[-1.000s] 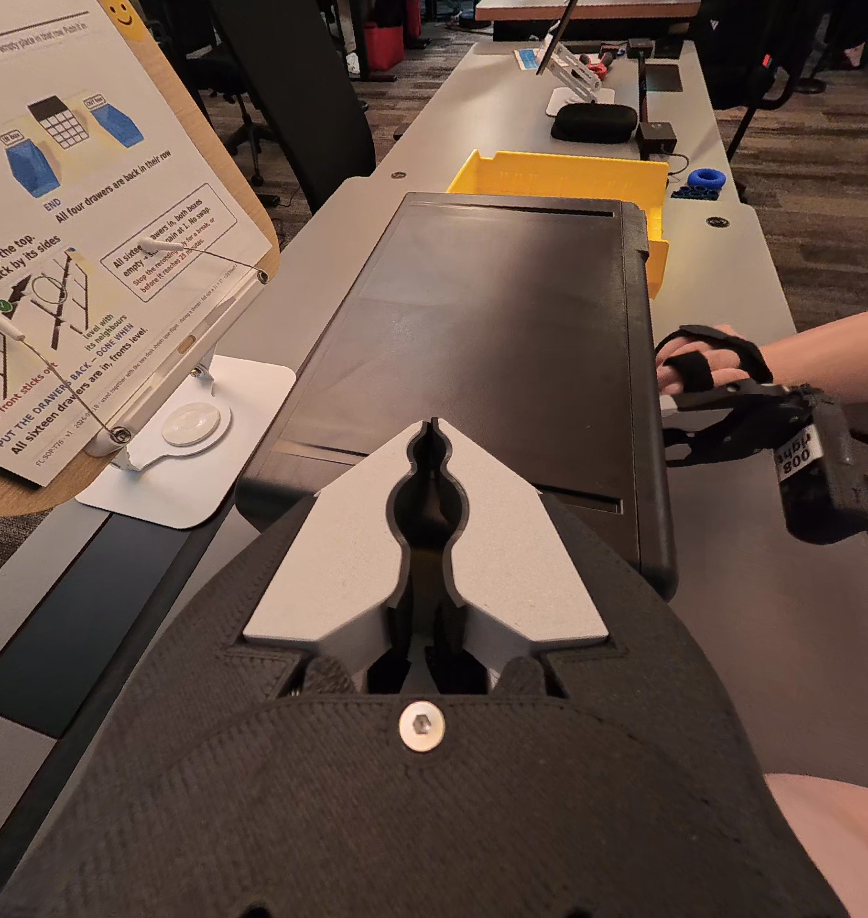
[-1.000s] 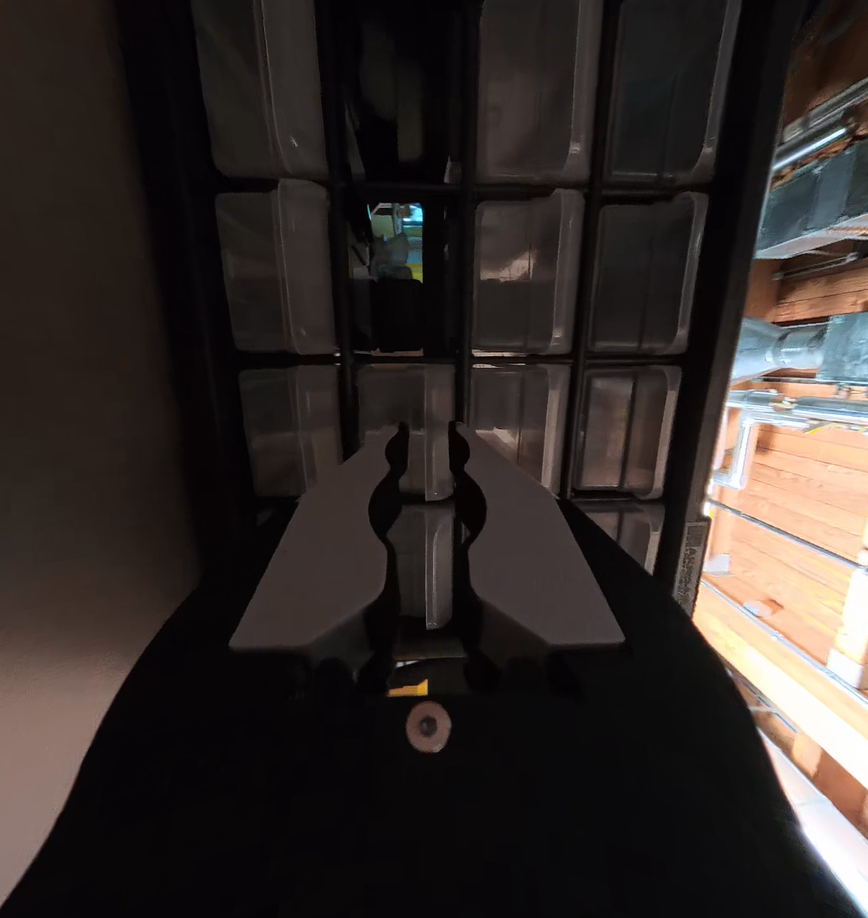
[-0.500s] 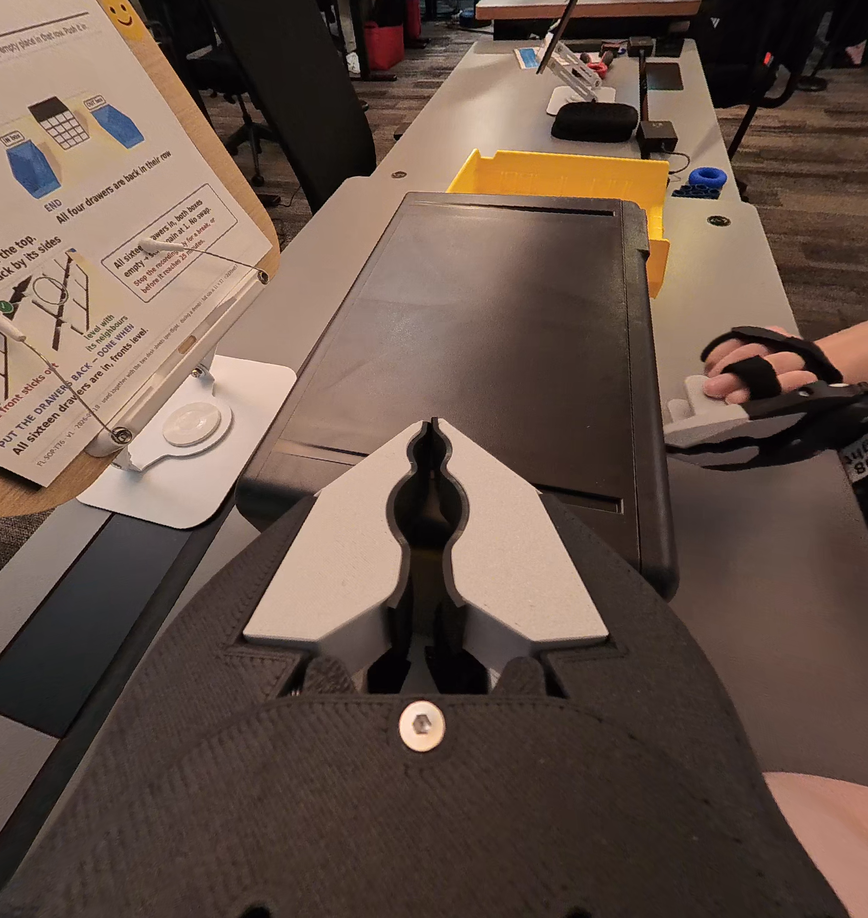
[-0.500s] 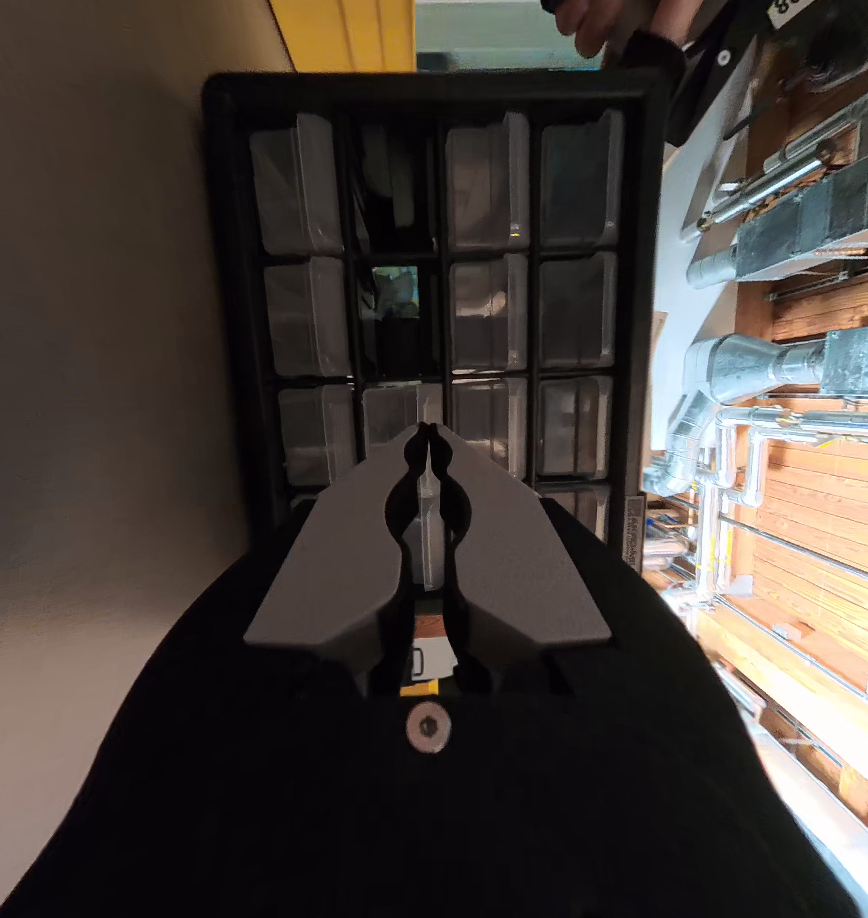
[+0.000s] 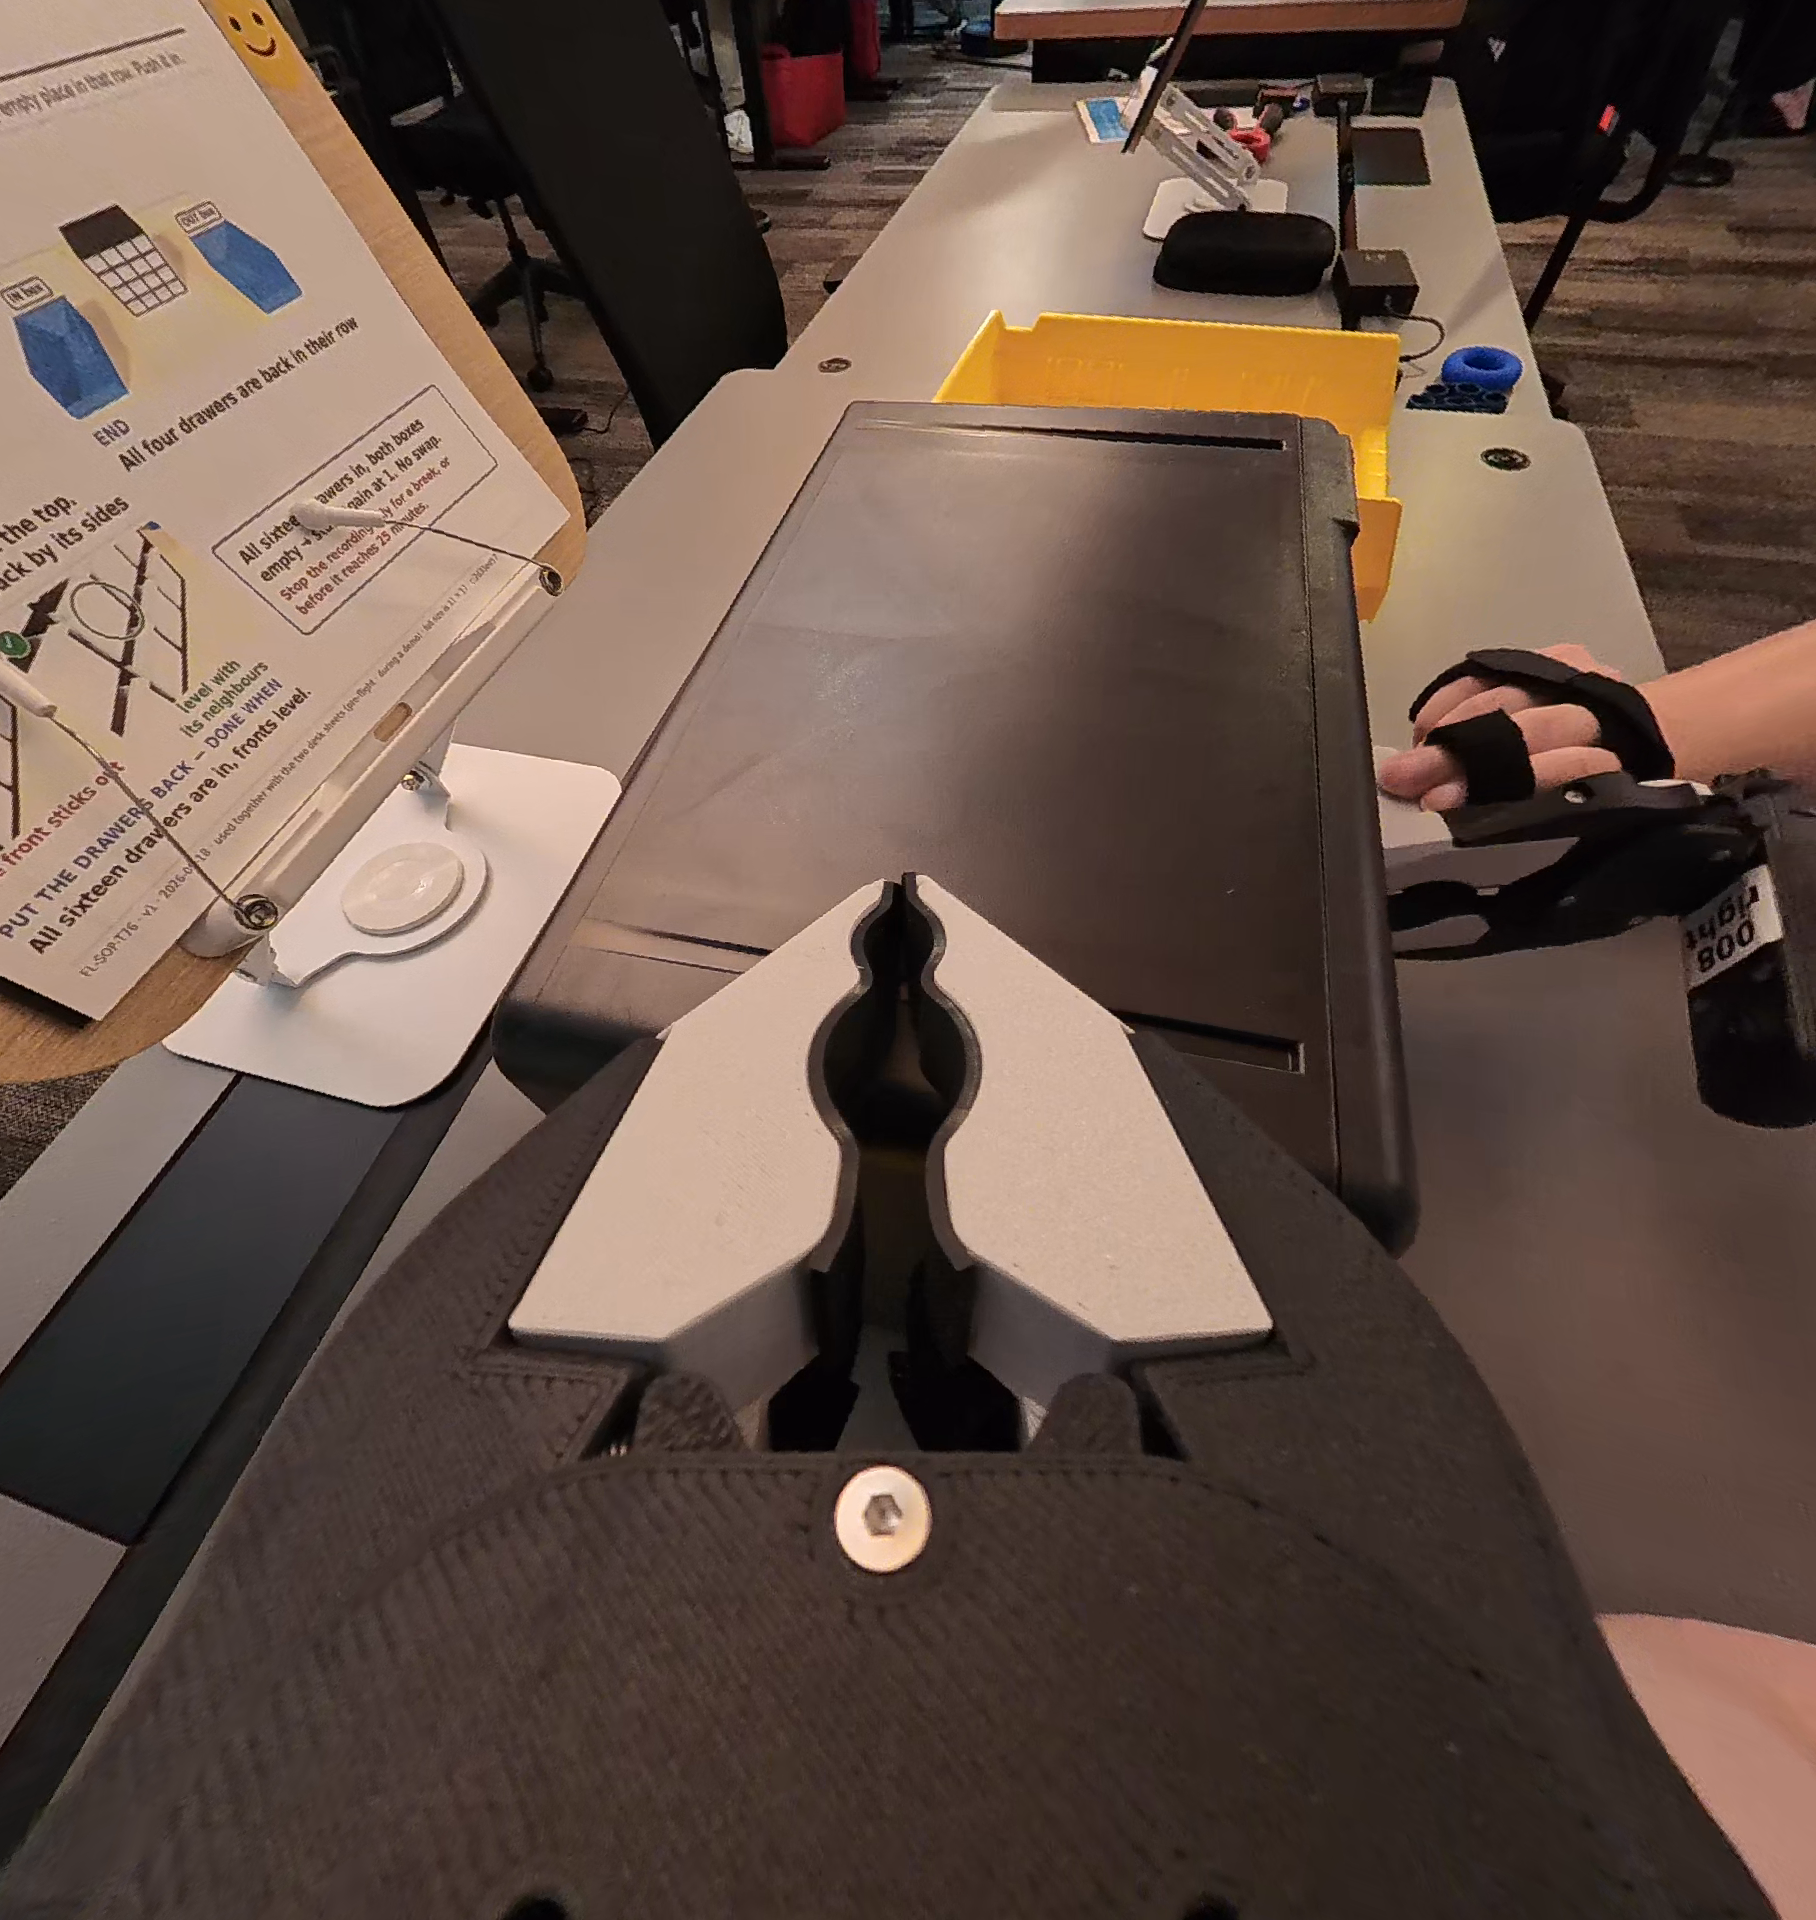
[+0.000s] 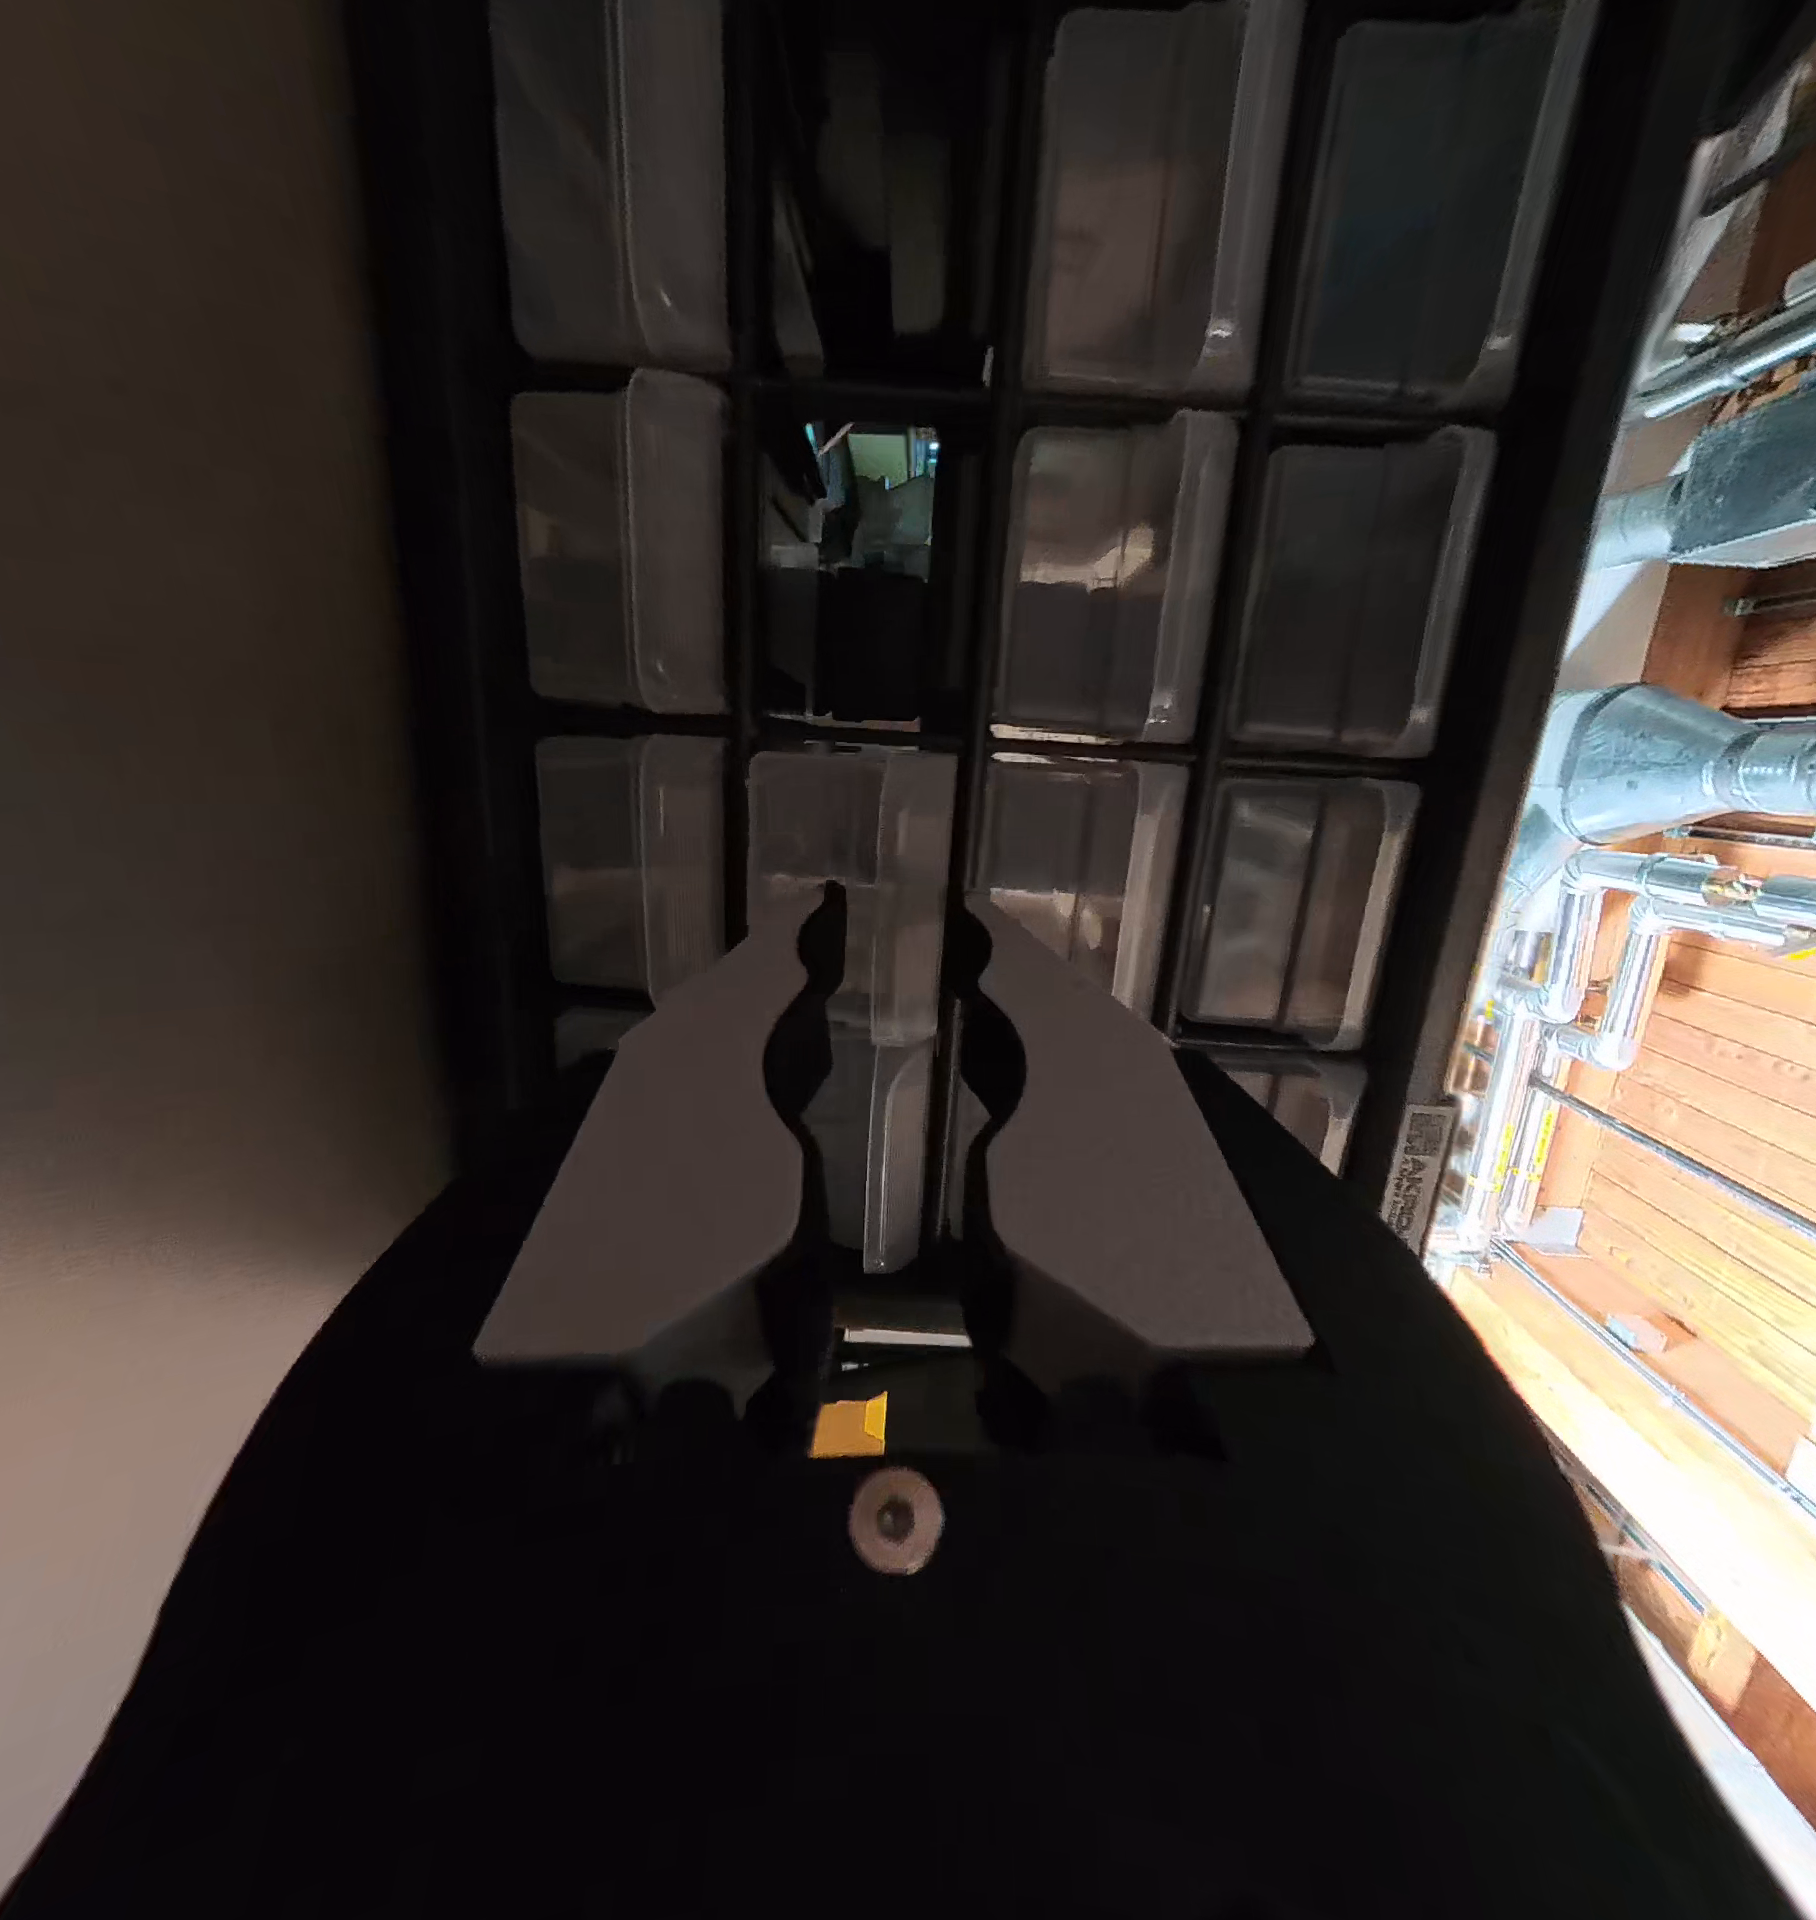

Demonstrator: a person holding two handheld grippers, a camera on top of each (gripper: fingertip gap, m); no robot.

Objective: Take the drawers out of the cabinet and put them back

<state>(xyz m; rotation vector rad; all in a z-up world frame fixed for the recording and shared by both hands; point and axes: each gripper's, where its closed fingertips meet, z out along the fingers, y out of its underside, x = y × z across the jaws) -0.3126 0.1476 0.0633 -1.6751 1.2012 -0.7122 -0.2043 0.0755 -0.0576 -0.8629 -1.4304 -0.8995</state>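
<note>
Left tongs [image 5: 902,896], closed and empty, are held over the cabinet [image 5: 1029,727]; right tongs [image 6: 902,914], parted, flank a drawer [image 6: 862,862] lip.

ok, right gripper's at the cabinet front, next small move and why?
Probably close the right gripper on the clear drawer. Its jaws stand open, the drawer's front ridge lies between them, and two slots in that column are already empty. The left gripper is shut over the cabinet top.
</note>
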